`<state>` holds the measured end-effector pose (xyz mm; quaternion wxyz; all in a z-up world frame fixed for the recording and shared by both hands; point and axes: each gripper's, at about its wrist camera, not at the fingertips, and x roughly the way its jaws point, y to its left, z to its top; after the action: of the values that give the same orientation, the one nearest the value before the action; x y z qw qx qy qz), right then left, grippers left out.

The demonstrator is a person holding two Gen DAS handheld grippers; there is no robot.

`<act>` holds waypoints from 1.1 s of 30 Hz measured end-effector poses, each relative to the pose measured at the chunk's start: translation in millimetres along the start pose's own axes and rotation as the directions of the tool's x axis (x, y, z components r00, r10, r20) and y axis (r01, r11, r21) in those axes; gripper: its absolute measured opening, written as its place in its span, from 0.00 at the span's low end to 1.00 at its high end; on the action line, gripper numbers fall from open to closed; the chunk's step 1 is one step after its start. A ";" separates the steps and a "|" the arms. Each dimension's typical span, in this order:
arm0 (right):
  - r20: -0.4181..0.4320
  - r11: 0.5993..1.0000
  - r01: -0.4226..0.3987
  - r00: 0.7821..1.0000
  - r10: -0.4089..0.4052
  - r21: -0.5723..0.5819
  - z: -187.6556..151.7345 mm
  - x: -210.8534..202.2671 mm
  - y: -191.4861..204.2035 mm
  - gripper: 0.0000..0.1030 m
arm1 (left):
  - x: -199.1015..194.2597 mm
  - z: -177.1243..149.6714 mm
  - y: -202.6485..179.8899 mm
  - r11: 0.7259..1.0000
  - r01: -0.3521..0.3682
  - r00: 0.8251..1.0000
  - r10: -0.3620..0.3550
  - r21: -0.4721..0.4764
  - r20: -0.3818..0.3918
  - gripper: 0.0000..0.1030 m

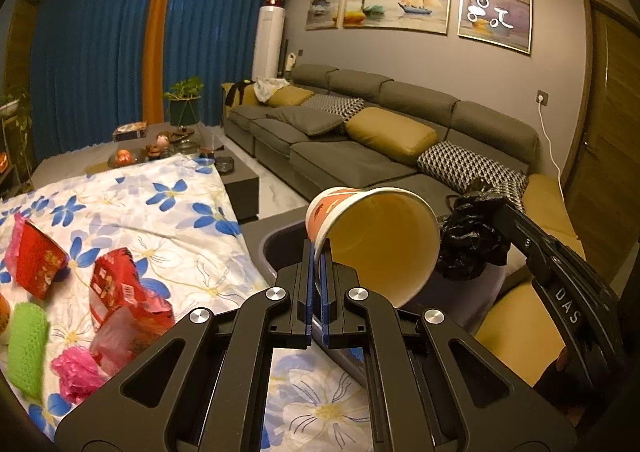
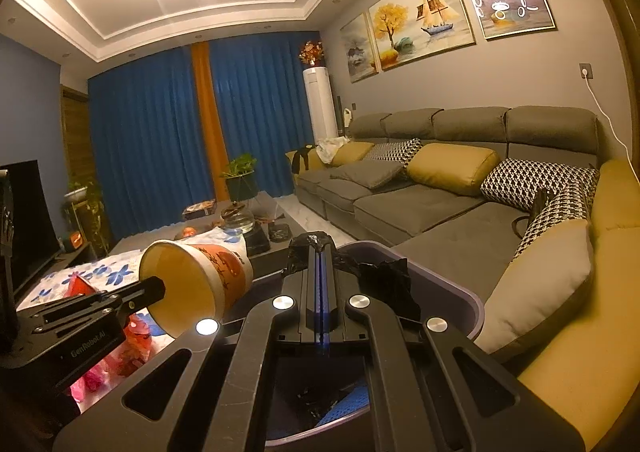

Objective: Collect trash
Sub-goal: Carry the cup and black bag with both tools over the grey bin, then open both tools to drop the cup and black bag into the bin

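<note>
My left gripper (image 1: 319,252) is shut on the rim of a paper cup (image 1: 376,240), white with an orange print, tipped on its side over the purple bin (image 1: 276,248). The cup also shows in the right wrist view (image 2: 196,284). My right gripper (image 2: 320,252) is shut on the black bin liner (image 2: 384,280) at the rim of the bin (image 2: 460,292); the liner shows in the left wrist view (image 1: 468,240) too. Red wrappers (image 1: 116,284), a pink bag (image 1: 76,376) and a green sponge (image 1: 26,348) lie on the flowered cloth (image 1: 168,220).
A grey sofa (image 1: 360,140) with yellow and patterned cushions runs along the right. A dark coffee table (image 1: 240,176) with bowls and a fruit plate stands beyond the cloth. A yellow cushion (image 2: 560,352) lies right beside the bin. A TV (image 2: 24,212) is at the left.
</note>
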<state>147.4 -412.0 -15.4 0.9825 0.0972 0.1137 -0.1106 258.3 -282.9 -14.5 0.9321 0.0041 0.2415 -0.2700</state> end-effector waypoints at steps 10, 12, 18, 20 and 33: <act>-0.003 1.000 0.015 1.000 -0.015 0.001 -0.5 -0.4 1.5 0.01 | 12.9 -2.7 -6.7 1.000 0.018 1.000 -0.017 0.013 -0.023 0.02; -0.005 1.000 0.016 1.000 -0.016 0.004 -0.8 0.3 1.6 0.01 | 14.9 -3.5 -7.8 1.000 0.019 0.999 -0.019 0.013 -0.028 0.02; -0.010 1.000 0.020 1.000 -0.020 0.007 1.7 3.4 -0.3 0.01 | 21.8 -5.4 -10.3 1.000 0.025 0.999 -0.025 0.014 -0.040 0.02; -0.014 1.000 0.017 1.000 -0.017 0.007 1.5 4.7 -0.8 0.01 | 22.7 -5.8 -11.4 1.000 0.027 0.999 -0.026 0.013 -0.043 0.02; -0.044 1.000 0.023 0.999 -0.022 0.018 0.9 12.8 -7.0 0.01 | 32.2 -8.9 -12.5 0.999 0.048 0.997 -0.048 0.004 -0.064 0.02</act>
<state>158.1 -421.4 -18.9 0.9776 0.1071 0.1352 -0.1207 271.8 -308.5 -35.3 0.9172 0.0097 0.2702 -0.2927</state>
